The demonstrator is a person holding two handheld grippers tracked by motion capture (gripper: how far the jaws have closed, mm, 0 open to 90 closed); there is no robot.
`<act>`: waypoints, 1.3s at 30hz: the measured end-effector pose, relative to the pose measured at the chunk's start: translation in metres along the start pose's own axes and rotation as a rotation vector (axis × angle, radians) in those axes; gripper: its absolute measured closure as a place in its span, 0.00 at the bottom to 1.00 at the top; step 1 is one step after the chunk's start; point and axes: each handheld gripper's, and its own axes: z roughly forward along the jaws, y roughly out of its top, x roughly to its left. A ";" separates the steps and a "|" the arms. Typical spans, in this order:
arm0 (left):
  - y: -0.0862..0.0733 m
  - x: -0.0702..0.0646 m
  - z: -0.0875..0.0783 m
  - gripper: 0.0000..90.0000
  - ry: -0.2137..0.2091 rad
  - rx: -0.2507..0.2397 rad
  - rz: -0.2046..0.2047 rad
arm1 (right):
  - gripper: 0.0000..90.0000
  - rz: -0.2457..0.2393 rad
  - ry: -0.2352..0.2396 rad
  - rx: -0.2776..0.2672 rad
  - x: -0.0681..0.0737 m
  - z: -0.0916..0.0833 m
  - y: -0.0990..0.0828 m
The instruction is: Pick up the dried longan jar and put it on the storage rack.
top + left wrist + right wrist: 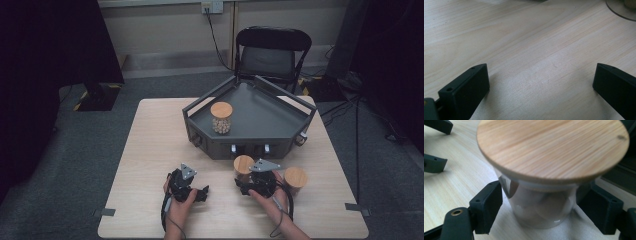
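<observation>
A glass jar (549,152) with a round wooden lid stands on the wooden table (150,150) just in front of the grey tray (270,115). My right gripper (540,202) has one black jaw against each side of the glass below the lid. From above, that jar (243,165) shows at the front of my right gripper (244,180). My left gripper (202,192) rests low on the table to the left, its jaws wide apart over bare wood (541,82). Its two jaw tips (436,145) also appear in the right gripper view at far left.
A second lidded jar (295,180) stands close to the right of my right hand. A third jar (221,117), holding pale round pieces, sits in the tray's left part. A black folding chair (272,52) is behind the table. The table's left half is bare wood.
</observation>
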 end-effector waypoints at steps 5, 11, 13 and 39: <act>0.000 0.000 0.000 0.00 0.000 0.000 0.002 | 0.26 0.001 -0.005 -0.008 0.000 0.002 0.000; 0.000 0.000 0.000 0.00 0.000 0.000 0.002 | 0.28 -0.002 -0.010 -0.018 0.001 0.003 0.000; 0.000 0.000 0.000 0.00 0.000 0.000 0.002 | 0.28 -0.009 -0.015 -0.018 0.002 0.003 0.001; 0.000 0.000 0.000 0.00 0.000 0.000 0.000 | 0.28 -0.034 -0.002 -0.034 0.006 0.004 -0.001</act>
